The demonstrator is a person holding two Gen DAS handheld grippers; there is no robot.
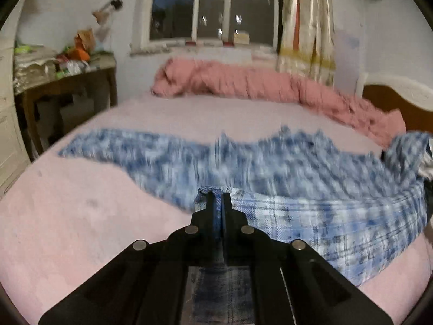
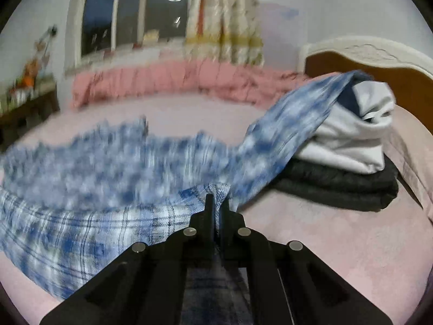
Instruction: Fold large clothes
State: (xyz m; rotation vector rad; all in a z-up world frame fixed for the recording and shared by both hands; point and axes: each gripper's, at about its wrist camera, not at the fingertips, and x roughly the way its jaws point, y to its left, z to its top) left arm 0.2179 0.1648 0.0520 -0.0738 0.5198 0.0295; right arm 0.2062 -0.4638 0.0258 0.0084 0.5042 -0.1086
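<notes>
A blue and white plaid shirt (image 1: 270, 168) lies spread across the pink bed, blurred by motion. My left gripper (image 1: 218, 197) is shut on a hem edge of the shirt, with cloth pinched between the fingers. In the right wrist view the same shirt (image 2: 108, 168) stretches to the left, and one sleeve (image 2: 292, 124) drapes up over a pile of clothes. My right gripper (image 2: 217, 201) is shut on another edge of the shirt.
A pink sheet covers the bed (image 1: 81, 230). A rumpled pink quilt (image 1: 243, 81) lies along the far side under the window. A stack of folded white and dark clothes (image 2: 351, 162) sits at the right by the headboard (image 2: 379, 65). A cluttered wooden table (image 1: 67, 81) stands at the left.
</notes>
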